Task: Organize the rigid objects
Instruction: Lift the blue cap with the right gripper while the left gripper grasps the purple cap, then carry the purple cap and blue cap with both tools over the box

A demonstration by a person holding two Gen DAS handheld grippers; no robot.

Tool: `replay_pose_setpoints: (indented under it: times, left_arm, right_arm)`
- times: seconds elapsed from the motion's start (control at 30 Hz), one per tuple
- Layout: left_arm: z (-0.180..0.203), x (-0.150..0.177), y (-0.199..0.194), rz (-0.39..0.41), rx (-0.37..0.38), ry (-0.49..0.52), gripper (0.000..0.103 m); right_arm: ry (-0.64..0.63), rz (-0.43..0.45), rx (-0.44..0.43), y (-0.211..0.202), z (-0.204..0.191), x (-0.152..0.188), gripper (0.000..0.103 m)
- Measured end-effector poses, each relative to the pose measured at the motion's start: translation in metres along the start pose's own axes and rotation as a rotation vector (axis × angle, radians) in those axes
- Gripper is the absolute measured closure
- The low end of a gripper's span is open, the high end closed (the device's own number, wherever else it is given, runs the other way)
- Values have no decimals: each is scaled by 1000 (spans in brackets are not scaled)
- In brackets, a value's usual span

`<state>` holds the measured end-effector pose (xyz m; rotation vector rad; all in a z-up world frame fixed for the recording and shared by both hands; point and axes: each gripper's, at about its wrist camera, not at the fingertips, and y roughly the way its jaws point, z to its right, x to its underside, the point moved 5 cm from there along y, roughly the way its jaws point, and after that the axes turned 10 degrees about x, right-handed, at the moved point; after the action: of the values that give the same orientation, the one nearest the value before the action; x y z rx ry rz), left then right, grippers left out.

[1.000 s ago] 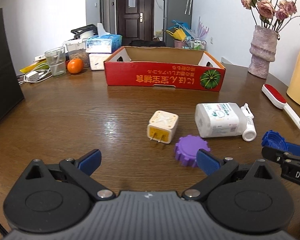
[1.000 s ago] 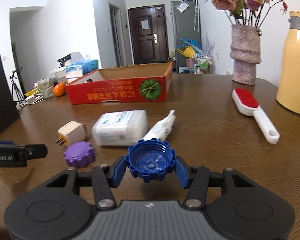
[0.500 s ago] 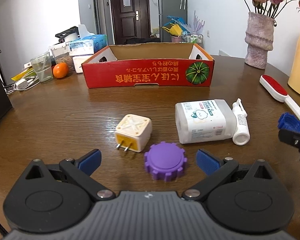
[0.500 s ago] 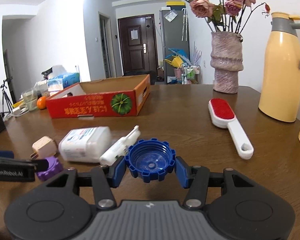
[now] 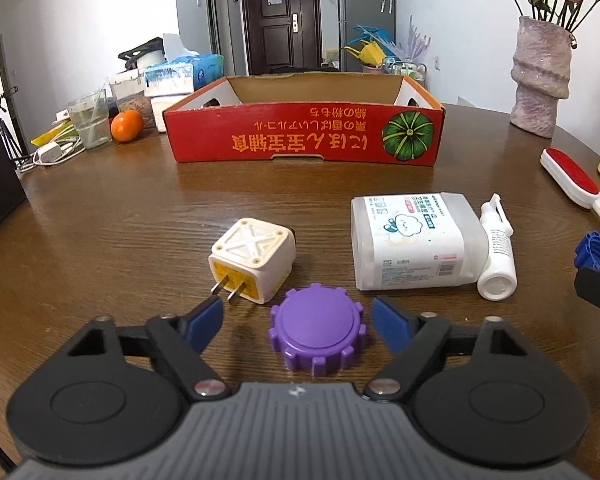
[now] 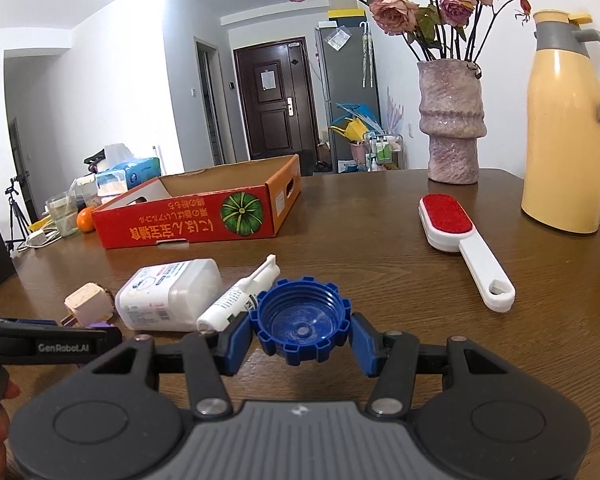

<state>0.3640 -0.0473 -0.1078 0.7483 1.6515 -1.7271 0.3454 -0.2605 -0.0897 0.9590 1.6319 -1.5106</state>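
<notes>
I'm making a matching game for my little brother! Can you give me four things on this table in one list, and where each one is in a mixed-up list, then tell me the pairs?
Things:
1. purple cap
2. blue cap
3. orange
4. lint brush

Places:
A. beside the glass
B. gripped by the right gripper
C. between the left gripper's jaws, untouched
D. in front of the vase

Pairs: 1-C, 2-B, 3-A, 4-D

Cap (image 5: 318,328) right of plug (image 5: 252,266)
</notes>
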Motion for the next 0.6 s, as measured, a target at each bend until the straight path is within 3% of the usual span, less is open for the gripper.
replay_pose_setpoints:
  times: [0.07,0.13,0.6]
  left_arm:
    - [0,0,2,-8,7,-3,33]
    - [-2,1,2,-11,18,-11,48]
    - [-10,4,-10,21,59,-39,49]
  right_arm:
    - [-4,1,-1,0,-1,1,51]
    - [-6,3,-1,0,-2,1,51]
    - [5,-1,-8,2,-1,2,51]
